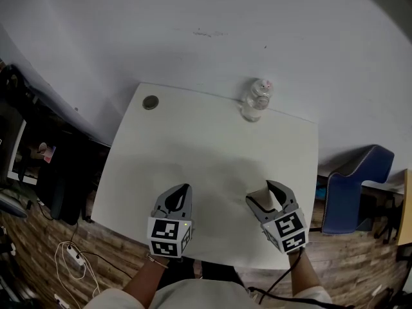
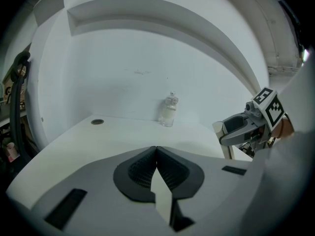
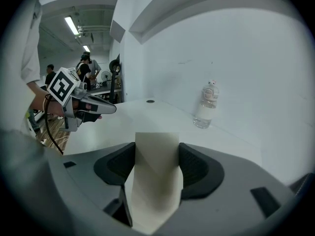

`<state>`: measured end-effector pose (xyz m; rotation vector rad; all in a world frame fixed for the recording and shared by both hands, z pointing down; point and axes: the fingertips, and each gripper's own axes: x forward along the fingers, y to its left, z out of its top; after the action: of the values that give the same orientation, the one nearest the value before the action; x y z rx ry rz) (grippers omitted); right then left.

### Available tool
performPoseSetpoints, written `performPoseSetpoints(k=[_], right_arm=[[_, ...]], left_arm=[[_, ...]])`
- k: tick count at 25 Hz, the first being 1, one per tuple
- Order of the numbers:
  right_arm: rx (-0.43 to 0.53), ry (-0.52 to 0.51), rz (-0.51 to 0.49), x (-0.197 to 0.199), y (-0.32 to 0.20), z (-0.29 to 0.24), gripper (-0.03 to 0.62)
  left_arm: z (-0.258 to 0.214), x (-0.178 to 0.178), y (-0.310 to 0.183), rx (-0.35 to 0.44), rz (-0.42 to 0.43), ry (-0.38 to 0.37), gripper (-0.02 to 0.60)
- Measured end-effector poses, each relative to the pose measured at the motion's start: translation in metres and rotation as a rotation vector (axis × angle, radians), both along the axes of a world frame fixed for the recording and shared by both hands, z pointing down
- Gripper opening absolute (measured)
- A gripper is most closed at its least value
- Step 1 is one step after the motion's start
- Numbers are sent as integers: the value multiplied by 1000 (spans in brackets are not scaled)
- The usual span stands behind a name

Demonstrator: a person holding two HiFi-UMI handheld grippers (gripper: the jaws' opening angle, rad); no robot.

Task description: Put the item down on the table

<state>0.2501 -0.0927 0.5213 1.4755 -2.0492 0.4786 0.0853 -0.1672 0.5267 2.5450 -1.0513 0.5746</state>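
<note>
A cream rectangular block stands between the jaws of my right gripper, which is shut on it. In the head view the right gripper is over the table's near right part, with the block at its tips. The left gripper view shows the block hanging below that gripper toward the white table; I cannot tell whether it touches. My left gripper is shut and empty at the near left, its jaws pressed together.
A clear plastic bottle stands upright at the table's far edge by the white wall. A round grommet sits in the far left corner. A blue chair is to the right, cables and dark equipment to the left.
</note>
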Motion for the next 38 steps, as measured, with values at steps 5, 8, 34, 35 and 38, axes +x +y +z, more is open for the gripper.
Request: performPoseSetpoints(k=[5,8,34,35,38], right_arm=[[-1,35,-45,-8,-3,3,295],[-5,58,-82,-14,-5,5,295],[-94,160,-303,-56,-14,47,294],[-96,161,-308,-58,-14,49,293],[-103,166,-324,-61,-14,54,293]], left_arm=[[5,-1,-2,-15,-10,0,18],[6,-1,-3,-19,-13,2,18],[29,-39,6,-80,-110,-7,18],[31,-41,7,-83,-115,-8,18],[34,-47,10,-89,-131,-11,18]])
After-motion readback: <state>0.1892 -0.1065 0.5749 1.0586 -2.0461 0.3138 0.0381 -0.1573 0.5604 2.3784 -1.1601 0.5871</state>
